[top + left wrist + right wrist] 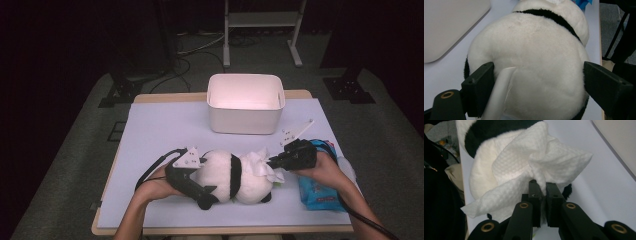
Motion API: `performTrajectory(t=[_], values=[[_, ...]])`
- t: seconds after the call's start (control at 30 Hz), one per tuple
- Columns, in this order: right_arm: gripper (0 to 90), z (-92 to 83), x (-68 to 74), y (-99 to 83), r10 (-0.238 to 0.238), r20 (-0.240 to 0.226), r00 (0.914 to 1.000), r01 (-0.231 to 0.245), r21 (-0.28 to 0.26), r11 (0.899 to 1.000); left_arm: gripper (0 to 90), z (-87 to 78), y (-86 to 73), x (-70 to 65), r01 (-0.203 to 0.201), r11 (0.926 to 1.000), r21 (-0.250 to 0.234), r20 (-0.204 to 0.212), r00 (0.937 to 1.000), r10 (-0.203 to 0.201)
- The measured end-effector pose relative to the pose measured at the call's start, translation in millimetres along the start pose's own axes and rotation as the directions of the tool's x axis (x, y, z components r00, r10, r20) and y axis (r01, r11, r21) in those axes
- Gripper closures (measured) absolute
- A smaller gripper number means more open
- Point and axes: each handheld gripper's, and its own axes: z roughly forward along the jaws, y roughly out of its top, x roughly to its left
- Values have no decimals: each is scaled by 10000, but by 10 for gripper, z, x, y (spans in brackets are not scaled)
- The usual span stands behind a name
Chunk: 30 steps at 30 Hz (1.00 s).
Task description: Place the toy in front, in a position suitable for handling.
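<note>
A white rectangular bin (245,104) is standing at the far middle of the desk (160,125), its opening facing up; what can be seen of its inside is showing nothing in it. Near the right edge of the desk a blue wipe packet (315,192) is lying flat under the person's right forearm; its contents cannot be told.

A black-and-white plush panda (235,176) is lying on its side at the near middle of the desk, in front of the bin and well apart from it. The left claw (192,182) is sitting at the panda's left end. In the left gripper view its jaws are standing wide apart, one on each side of the white plush body (534,62), and both pads are pressing into the fur, so the left claw is clamping the toy.

The right claw (272,162) is coming in from the panda's right end. In the right gripper view its jaws are drawn together on a pinch of white embossed wipe (534,167), and the rest of the sheet is fanning out loosely beyond the tips. The wipe is lying against the white part of the panda (484,175), just beside the black band. From above, the wipe (262,162) is sitting between the right claw and the toy's upper right side.
</note>
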Motion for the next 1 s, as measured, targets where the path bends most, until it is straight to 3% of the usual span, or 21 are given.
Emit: performTrajectory(t=[0.2,0.7,0.83,1.0], values=[[838,-7,-11,4,2,92,10000,-2,16,10000,136,5,20,-18,-74,10000,23,-1,10000,74],[838,267,137,556,-1199,-247,9925,1203,175,9926,135,-2,21,-37,-222,9995,232,-9,9998,222],[838,255,129,547,-1146,-249,9931,1150,149,9933,136,0,11,-35,-186,9997,128,-3,9998,186],[835,174,67,408,-730,-220,9971,728,-113,9973,137,-5,9,-25,-164,9997,187,23,9999,164]])
